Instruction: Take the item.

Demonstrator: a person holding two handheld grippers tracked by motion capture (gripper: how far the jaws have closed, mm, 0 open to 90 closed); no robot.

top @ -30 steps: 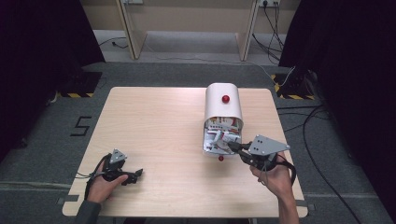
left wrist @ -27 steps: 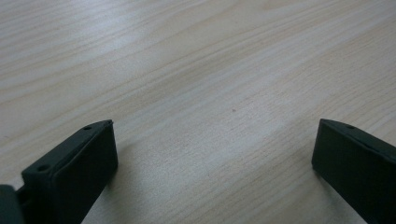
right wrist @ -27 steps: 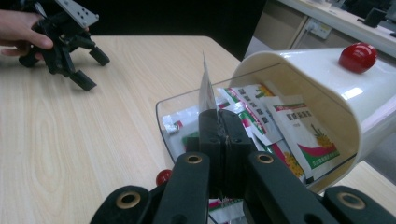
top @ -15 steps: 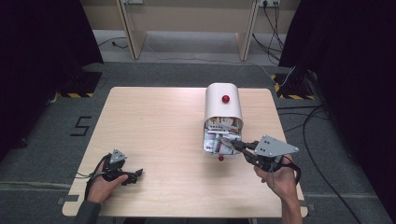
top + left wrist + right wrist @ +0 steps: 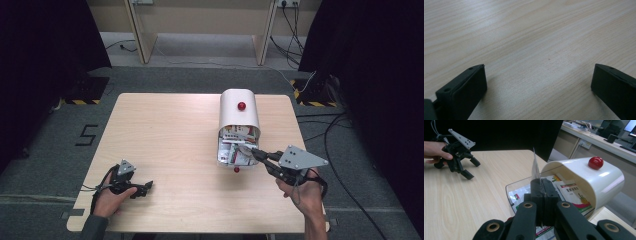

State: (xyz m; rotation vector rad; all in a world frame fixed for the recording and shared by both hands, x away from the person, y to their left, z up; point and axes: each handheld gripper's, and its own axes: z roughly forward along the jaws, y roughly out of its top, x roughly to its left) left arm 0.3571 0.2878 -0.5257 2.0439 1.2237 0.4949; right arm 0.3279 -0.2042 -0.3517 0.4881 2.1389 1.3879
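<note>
As right gripper (image 5: 541,187) backed off, packet (image 5: 535,168) seemingly drawn out

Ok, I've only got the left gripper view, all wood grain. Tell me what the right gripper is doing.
Observer: The right gripper is shut on a thin, glossy printed packet, held edge-up.
Operator: Say where that packet is.
Observer: At the mouth of a white, round-topped plastic box with a red knob.
Operator: Now its door.
Observer: The clear door is folded down open; more packets lie inside.
</note>
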